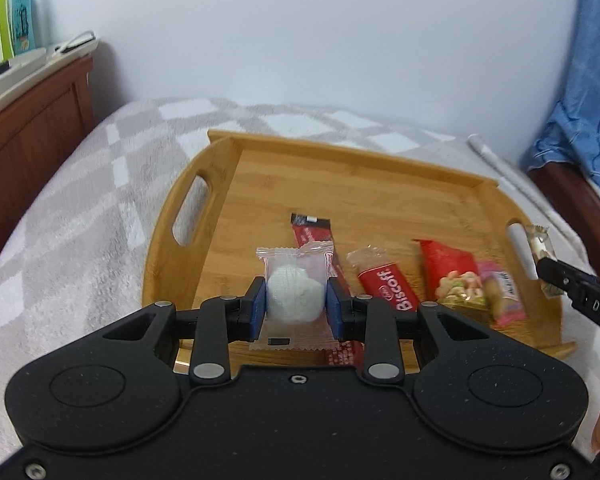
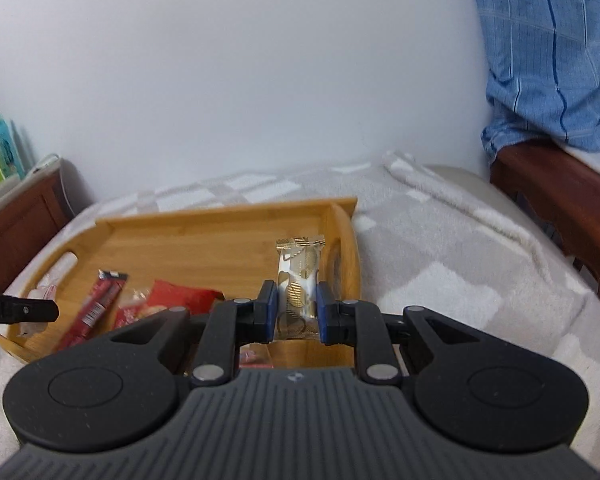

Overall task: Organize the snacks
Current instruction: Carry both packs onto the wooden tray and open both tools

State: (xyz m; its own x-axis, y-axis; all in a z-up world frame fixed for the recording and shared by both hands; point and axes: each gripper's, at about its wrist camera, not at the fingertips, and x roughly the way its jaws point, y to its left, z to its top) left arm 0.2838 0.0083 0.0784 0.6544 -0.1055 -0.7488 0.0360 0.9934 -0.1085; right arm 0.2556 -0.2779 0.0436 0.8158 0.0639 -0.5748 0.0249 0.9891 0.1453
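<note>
My left gripper [image 1: 296, 298] is shut on a clear-wrapped white round snack [image 1: 294, 294], held above the near side of a wooden tray [image 1: 340, 168]. On the tray lie a dark red stick pack [image 1: 312, 232], a Biscoff biscuit [image 1: 384, 284], a red nut packet [image 1: 452, 272] and a pink packet [image 1: 504, 292]. My right gripper [image 2: 297, 310] is shut on a gold and white snack packet [image 2: 300, 276], held above the tray's right end [image 2: 344, 232]. It also shows in the left wrist view [image 1: 552, 276] at the right edge.
The tray rests on a grey and white checked blanket [image 1: 80, 220] over a bed. A wooden cabinet [image 1: 32, 128] with bottles stands at the left. A blue cloth [image 2: 552, 52] hangs over a wooden frame at the right. A white wall is behind.
</note>
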